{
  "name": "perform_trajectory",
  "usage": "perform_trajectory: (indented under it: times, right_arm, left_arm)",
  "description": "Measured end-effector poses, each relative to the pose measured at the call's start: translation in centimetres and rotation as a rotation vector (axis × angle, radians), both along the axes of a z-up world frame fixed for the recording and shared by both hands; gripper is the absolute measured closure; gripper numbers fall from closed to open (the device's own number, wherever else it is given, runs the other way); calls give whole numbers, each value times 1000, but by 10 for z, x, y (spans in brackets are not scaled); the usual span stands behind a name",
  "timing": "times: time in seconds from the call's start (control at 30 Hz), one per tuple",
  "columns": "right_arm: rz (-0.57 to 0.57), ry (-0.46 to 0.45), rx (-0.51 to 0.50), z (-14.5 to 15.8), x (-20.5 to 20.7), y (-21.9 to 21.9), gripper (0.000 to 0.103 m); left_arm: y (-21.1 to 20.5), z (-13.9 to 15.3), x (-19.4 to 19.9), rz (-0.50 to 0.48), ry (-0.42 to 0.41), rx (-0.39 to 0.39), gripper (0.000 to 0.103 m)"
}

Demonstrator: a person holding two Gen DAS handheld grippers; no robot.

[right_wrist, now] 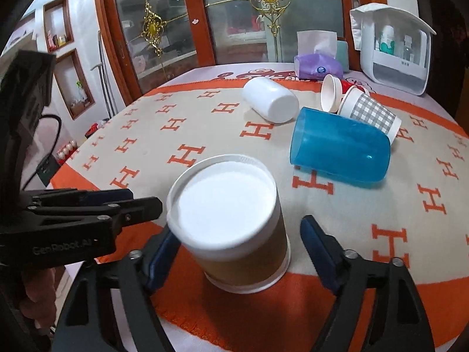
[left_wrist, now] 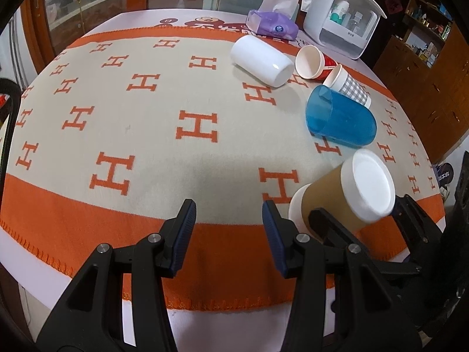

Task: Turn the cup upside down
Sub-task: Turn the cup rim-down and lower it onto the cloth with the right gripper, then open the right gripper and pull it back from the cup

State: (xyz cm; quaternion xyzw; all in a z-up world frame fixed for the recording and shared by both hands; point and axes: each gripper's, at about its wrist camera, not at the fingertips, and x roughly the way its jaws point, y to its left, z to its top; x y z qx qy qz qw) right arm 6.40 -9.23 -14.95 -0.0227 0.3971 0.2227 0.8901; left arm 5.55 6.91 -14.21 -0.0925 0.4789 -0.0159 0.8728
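Left wrist view: left gripper (left_wrist: 228, 215) hangs over the orange border of the H-patterned blanket (left_wrist: 164, 146), fingers spread, nothing between them. To its right the brown-sleeved paper cup (left_wrist: 343, 196) tilts, white base up and toward the camera, rim low on the blanket, with the right gripper (left_wrist: 360, 220) straddling it. Beyond lie a blue plastic cup (left_wrist: 341, 120), a grey checked paper cup (left_wrist: 348, 86), a red paper cup (left_wrist: 315, 63) and a white cup (left_wrist: 261, 60), all on their sides. A purple tissue pack (left_wrist: 271, 25) and a white storage box (left_wrist: 343, 14) sit at the far edge of the surface

Right wrist view: brown-sleeved paper cup (right_wrist: 234, 226) is bottom-up, leaning left, rim on the blanket (right_wrist: 176, 123). Right gripper (right_wrist: 240, 245) fingers spread around it; left finger (right_wrist: 162, 249) appears to touch the cup, right finger (right_wrist: 318, 249) stands apart. Left gripper (right_wrist: 117, 202) just beside, at left
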Motion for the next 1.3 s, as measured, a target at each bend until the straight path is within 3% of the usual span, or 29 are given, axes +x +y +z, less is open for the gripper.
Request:
perform_trajectory:
  times: [0.4,0.7,0.83,1.17,1.3]
  right_arm:
    - [-23,52,53,11,-23,-20,20]
    - [-85,82,131,43,-36,-42,20]
    - [-109,65,140,64,-43,-51,20]
    - [-138,49,128,102,-54,-58,20]
    - [-146,61,138,113,-54,-59,20]
  left_arm:
    - [-12,5,-12,-31,0,6,59]
    - [-24,22,-26,-49,-38,47,59]
    - [-31,31,-30,-54,-60,82,49]
    - [-43,60,-35,-67,-95,118,45]
    - [-48,76,-36,-67,-99,122,35]
